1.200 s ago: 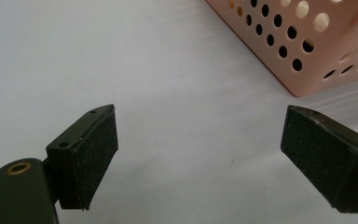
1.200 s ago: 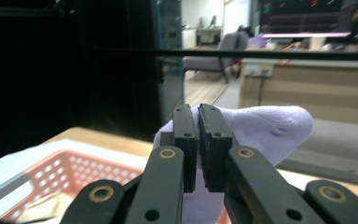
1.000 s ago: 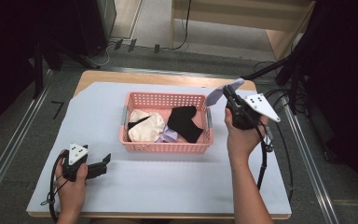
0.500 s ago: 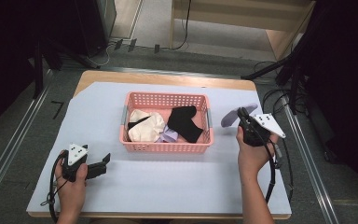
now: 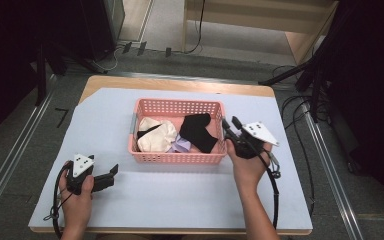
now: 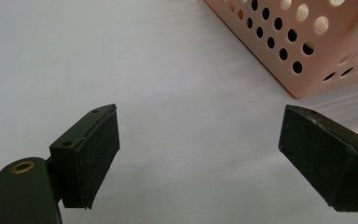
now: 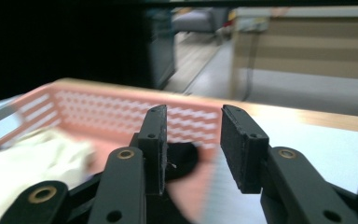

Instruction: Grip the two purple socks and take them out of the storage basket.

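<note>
The right gripper (image 5: 230, 121), its fingers just opened narrowly and empty, hangs at the basket's (image 5: 177, 106) right wall beside the black cloth (image 5: 197, 131). Reaching in, it could catch the rim. The left gripper (image 5: 111, 172) waits wide over the counter (image 5: 180, 195).

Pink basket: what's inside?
In the pink basket: a cream cloth, a black cloth and a lavender piece partly tucked beneath them; anything underneath is hidden.
</note>
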`<act>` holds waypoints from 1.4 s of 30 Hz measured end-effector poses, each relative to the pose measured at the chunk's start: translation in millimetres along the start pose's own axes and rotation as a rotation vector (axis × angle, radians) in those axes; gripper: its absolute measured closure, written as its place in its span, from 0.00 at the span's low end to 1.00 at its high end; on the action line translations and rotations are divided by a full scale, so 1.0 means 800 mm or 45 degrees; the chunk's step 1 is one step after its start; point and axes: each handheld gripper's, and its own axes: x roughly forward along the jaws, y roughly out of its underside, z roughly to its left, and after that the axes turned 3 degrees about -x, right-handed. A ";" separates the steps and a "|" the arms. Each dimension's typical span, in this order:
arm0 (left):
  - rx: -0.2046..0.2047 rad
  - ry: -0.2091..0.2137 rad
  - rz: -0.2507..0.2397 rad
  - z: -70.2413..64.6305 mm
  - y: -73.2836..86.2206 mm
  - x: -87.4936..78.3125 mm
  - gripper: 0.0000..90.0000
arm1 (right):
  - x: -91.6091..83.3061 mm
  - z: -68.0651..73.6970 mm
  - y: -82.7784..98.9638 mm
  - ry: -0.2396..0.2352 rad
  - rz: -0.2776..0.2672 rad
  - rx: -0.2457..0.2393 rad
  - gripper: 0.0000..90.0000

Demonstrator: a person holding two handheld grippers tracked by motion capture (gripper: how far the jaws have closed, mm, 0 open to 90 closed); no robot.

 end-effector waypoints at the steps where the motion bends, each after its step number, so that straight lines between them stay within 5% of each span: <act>1: 0.000 -0.001 0.001 0.000 0.000 0.000 0.15 | 0.005 0.010 -0.001 -0.035 0.028 -0.009 0.72; 8: -0.002 0.007 0.010 0.001 0.000 0.000 0.15 | 0.051 0.066 0.006 -0.263 0.307 -0.043 0.82; 11: -0.006 0.009 0.013 0.002 -0.001 0.001 0.15 | 0.071 0.079 0.015 -0.296 0.443 -0.052 0.85; 17: -0.008 0.007 0.014 0.002 -0.001 0.001 0.15 | 0.093 0.083 0.016 -0.266 0.602 0.088 0.89; 22: -0.017 0.011 0.017 0.002 -0.001 0.002 0.15 | 0.112 0.090 0.019 -0.235 0.805 0.082 0.89; 30: -0.010 0.009 0.022 0.001 -0.001 0.002 0.15 | 0.130 0.091 0.019 -0.243 1.021 0.306 0.69; 35: -0.005 0.007 0.022 0.001 -0.001 0.002 0.15 | 0.140 0.097 0.019 -0.119 1.178 0.255 0.73; 42: -0.009 0.009 0.028 0.002 -0.001 0.002 0.15 | 0.138 0.108 0.019 -0.024 1.198 0.081 0.99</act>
